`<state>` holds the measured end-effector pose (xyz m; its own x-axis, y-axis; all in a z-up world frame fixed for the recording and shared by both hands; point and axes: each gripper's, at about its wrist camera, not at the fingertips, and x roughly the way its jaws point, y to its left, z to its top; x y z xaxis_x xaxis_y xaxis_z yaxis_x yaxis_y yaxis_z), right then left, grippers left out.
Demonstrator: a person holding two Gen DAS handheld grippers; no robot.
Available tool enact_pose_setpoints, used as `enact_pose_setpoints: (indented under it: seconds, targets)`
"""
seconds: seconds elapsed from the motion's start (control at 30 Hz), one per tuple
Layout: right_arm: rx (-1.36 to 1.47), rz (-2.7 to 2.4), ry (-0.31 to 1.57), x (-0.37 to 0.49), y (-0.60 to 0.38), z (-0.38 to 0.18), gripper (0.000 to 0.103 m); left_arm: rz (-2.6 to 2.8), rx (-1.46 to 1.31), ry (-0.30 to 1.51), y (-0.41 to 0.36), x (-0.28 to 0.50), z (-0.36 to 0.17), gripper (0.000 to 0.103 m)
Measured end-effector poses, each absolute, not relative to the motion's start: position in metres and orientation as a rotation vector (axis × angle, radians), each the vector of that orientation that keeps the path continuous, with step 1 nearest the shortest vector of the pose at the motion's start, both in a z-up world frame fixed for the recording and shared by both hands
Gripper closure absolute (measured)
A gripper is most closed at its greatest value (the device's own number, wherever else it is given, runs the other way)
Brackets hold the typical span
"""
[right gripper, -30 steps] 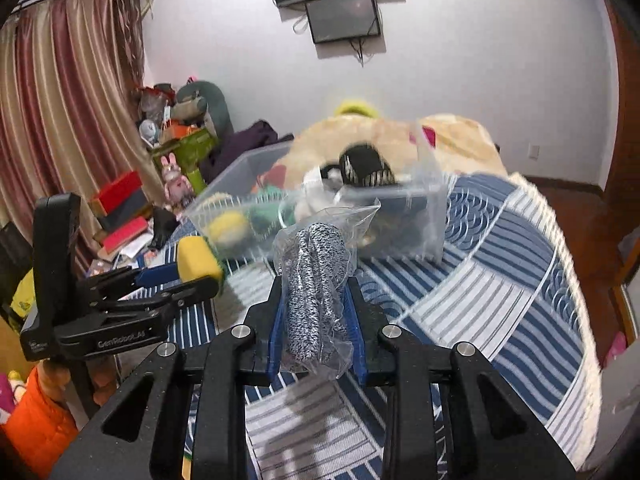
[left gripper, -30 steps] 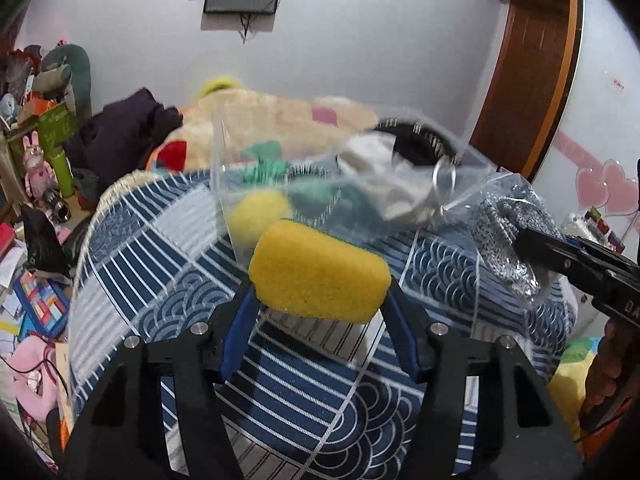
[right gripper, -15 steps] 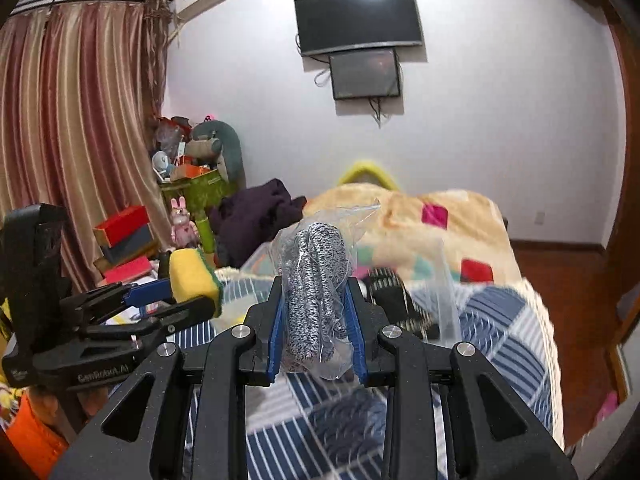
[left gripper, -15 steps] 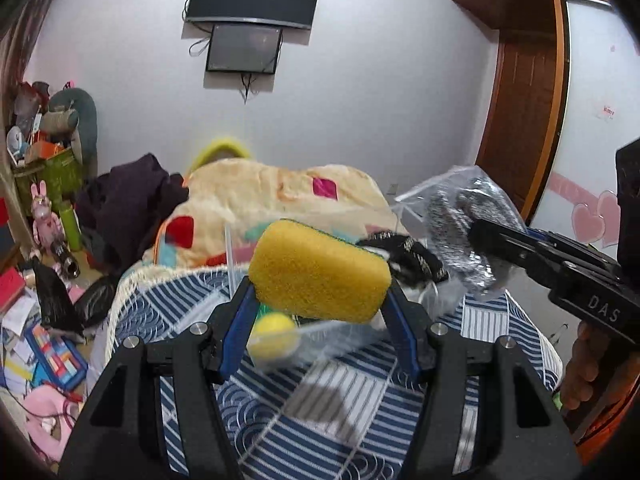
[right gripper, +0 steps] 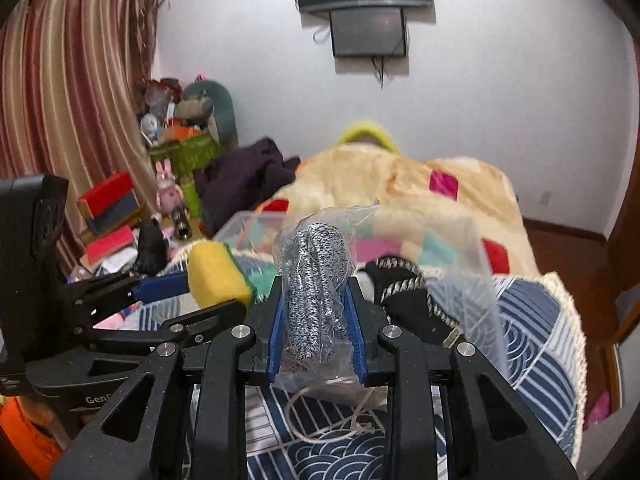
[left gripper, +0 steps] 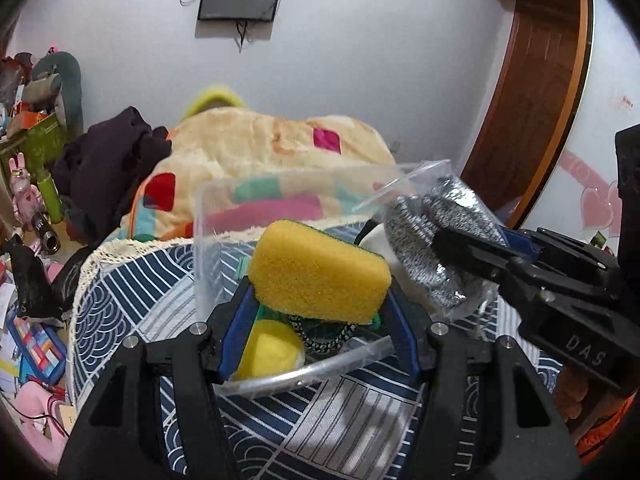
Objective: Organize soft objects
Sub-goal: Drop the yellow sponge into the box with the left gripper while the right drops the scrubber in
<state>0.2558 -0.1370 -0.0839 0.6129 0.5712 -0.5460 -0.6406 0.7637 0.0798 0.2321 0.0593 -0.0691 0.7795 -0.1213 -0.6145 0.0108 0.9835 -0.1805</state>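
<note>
Left gripper (left gripper: 320,300): jaws clamped on a yellow rectangular sponge with a green scouring back (left gripper: 320,270), at the centre of the left wrist view, held above the near rim of the bin.
Right gripper (right gripper: 316,316): jaws clamped on a clear plastic bag of black-and-white speckled knit fabric (right gripper: 314,280), at the centre of the right wrist view, just over the bin's near edge.
Bin: a clear plastic storage box (left gripper: 204,240) stands on the blue-and-white patterned bed cover (left gripper: 132,320); a yellow ball (left gripper: 268,350), a braided cord and dark fabric already lie inside.
Step in hand: likely dropping both pieces into the box.
Doing it well: bring each piece past the rim and low over a free spot before letting go; the sponge is light and may bounce, and the bag's loose plastic could snag on the wall.
Writing: "DAS" on the right gripper body at lower right of the left wrist view; "Gen…", cut off, on the left gripper at lower left of the right wrist view.
</note>
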Motion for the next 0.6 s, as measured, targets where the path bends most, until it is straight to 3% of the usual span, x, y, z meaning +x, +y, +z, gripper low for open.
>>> enact_pose_setpoints:
  seconds: [0.17,0.23,0.37,0.6]
  targets:
    - [-0.141,0.699,0.591,0.256,-0.138,-0.086,0.078,-0.053,-0.129,0.684,0.054,0.240,-0.077,0.039]
    - [-0.159,0.689,0.584,0.254,-0.137,-0.084,0.074,-0.044,-0.115,0.686,0.053,0.239,-0.077,0.036]
    - [-0.131,0.695,0.591,0.255,-0.145,-0.079,0.053,-0.050,-0.129,0.685,0.056,0.233,-0.073,0.030]
    - [-0.137,0.694,0.506,0.232,-0.158,-0.056,0.049,-0.065,-0.135,0.614,0.056,0.204,-0.049,0.028]
